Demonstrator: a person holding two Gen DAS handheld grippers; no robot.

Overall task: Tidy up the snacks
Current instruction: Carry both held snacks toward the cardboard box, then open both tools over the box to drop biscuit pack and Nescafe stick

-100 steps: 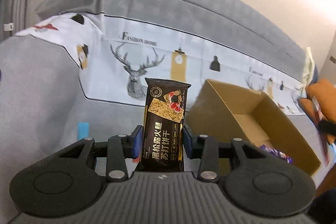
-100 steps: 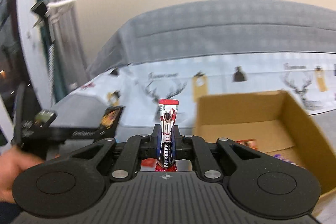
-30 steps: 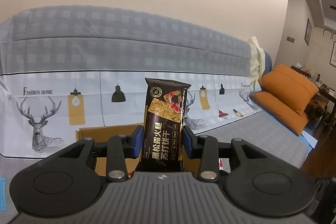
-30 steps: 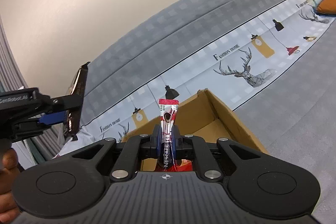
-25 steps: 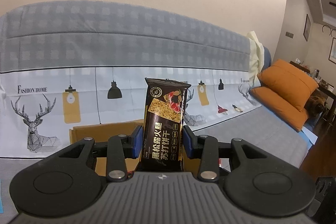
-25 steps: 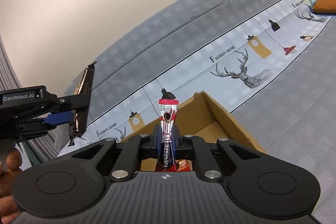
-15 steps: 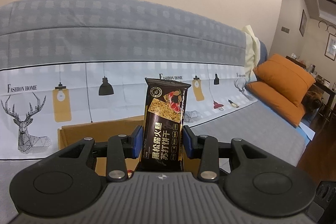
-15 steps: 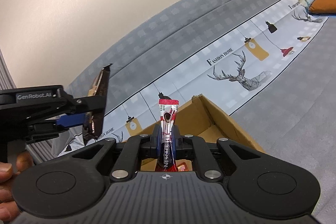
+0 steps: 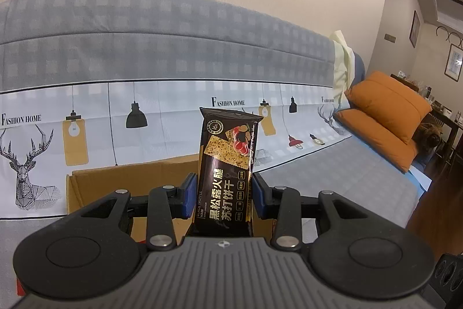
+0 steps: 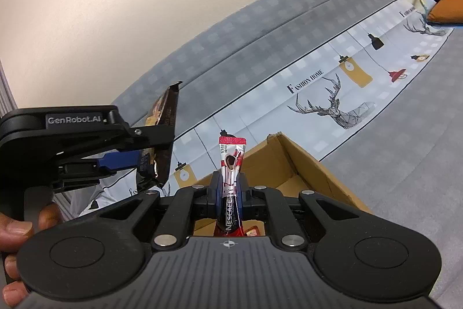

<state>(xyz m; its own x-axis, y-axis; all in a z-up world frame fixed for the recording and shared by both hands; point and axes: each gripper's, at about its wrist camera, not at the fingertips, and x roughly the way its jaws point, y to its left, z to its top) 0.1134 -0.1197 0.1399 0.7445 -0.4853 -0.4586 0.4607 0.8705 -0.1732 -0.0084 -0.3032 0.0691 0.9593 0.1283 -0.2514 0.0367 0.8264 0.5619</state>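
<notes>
My left gripper (image 9: 224, 193) is shut on a dark cracker packet (image 9: 227, 164) that stands upright between its blue pads. An open cardboard box (image 9: 130, 175) lies just below and behind it. My right gripper (image 10: 228, 193) is shut on a red Nescafe stick (image 10: 230, 178), held upright over the same box (image 10: 306, 164). In the right wrist view the left gripper (image 10: 136, 152) shows at the left with the cracker packet (image 10: 165, 132) seen edge-on. A red snack packet (image 10: 251, 230) lies inside the box.
The box sits on a grey sofa with a white deer-and-lamp printed cover (image 9: 144, 118). Orange cushions (image 9: 387, 109) lie at the right end of the sofa. A hand (image 10: 17, 230) holds the left gripper.
The left gripper has swung right and come over the box beside the right gripper. Both grippers still hold their packets.
</notes>
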